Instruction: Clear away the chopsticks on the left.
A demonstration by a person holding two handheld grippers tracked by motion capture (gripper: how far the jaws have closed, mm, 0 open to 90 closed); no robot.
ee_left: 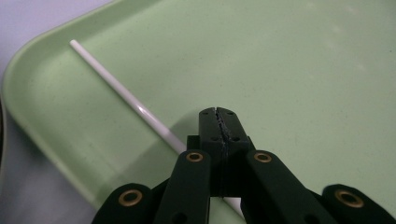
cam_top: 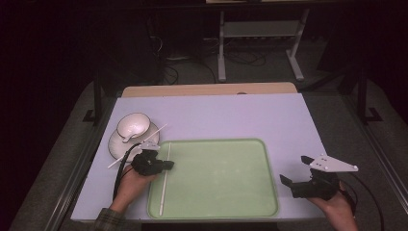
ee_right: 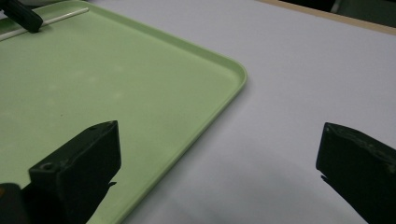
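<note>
The left tongs (cam_top: 168,164) sit over the left edge of the green tray (cam_top: 240,202), their jaws pressed together with nothing between them, as the left gripper view shows: the two black tips meet in a thin seam. A white chopstick (cam_top: 164,180) lies flat in the tray along its left wall, running near to far, and in the left gripper view it passes under the closed jaws rather than between them, so it looks set down, not held. Its mate, a second chopstick (cam_top: 144,144), rests slanted across the plate (cam_top: 113,147) at the left of the surface (cam_top: 216,115), beside the bowl (cam_top: 133,125) that stands on that plate; it probably goes to the tray next, to lie parallel with the first. The right tongs (cam_top: 293,171) wait to the right of the tray, jaws wide apart and holding nothing, low over the bare surface, likely kept out of the way while the left hand (cam_top: 131,185) works.
</note>
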